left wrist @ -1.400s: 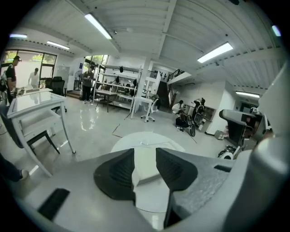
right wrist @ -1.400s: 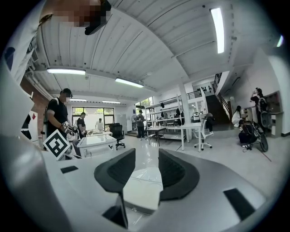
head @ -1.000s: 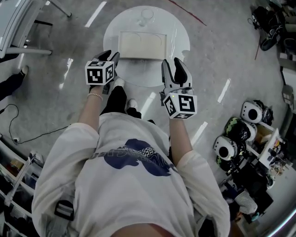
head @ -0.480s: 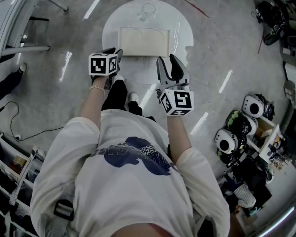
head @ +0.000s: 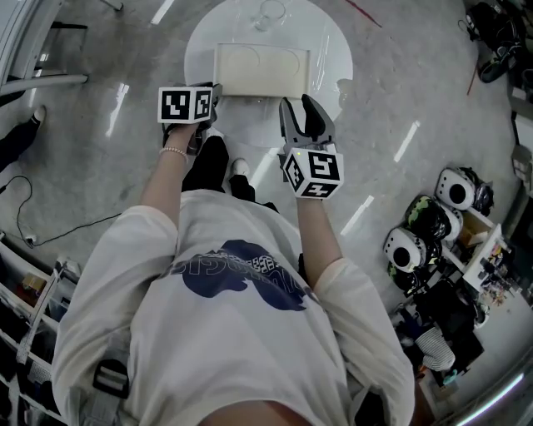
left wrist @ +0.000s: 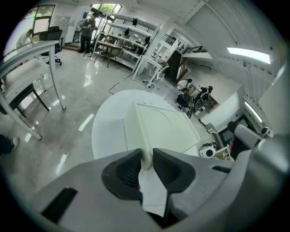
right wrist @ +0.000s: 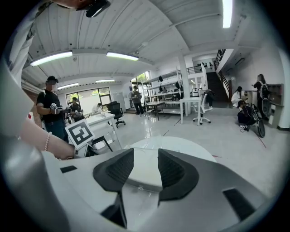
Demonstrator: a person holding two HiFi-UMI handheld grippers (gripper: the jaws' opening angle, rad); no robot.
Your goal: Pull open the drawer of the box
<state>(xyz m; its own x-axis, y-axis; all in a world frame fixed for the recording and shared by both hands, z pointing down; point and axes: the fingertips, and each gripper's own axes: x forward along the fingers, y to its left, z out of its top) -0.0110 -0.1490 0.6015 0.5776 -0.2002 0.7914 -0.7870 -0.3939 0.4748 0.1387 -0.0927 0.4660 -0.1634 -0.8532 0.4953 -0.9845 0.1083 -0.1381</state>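
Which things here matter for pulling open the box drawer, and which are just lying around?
Job: box; left gripper, jaws just closed onto the box's corner; right gripper, jaws apart and empty; round table underneath.
Lying about: clear glass at the table's far edge; helmets away from the table.

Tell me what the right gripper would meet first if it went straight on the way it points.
Probably the near side of the box: it sits straight ahead between the right gripper's open fingers, with nothing nearer in view; distance unclear.
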